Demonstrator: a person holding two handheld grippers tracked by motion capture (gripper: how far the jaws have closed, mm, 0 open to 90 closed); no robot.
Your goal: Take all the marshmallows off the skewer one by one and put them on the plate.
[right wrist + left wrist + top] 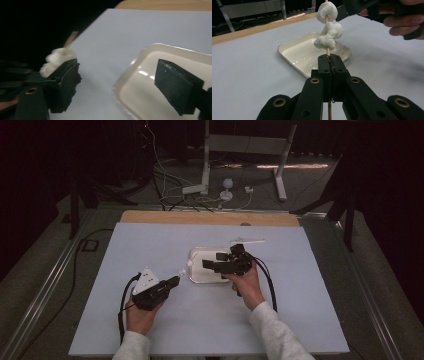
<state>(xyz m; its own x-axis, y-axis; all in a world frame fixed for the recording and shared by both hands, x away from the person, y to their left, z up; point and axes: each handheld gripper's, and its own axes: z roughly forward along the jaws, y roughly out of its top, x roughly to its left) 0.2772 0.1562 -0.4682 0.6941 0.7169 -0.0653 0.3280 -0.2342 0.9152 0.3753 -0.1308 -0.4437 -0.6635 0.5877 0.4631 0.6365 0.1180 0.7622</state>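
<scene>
A thin wooden skewer (pixel 328 51) carries white marshmallows (pixel 329 36), with my left gripper (pixel 331 59) shut on its shaft just below them. From above, that gripper (pixel 176 280) sits left of a white tray (pixel 196 276) and the marshmallows (pixel 185 269) hang at the tray's left edge. My right gripper (pixel 212 260) hovers over the tray with its jaws open and nothing between them. In the right gripper view its own open jaws (pixel 120 82) frame the tray (pixel 140 95), and the marshmallows (pixel 57 58) sit just beyond the left jaw.
A pale blue mat (pixel 150 245) covers the table, with a wooden strip (pixel 210 218) along its far edge. A thin white stick (pixel 247 240) lies behind the tray. Cables and a white stand (pixel 207 180) are on the floor beyond.
</scene>
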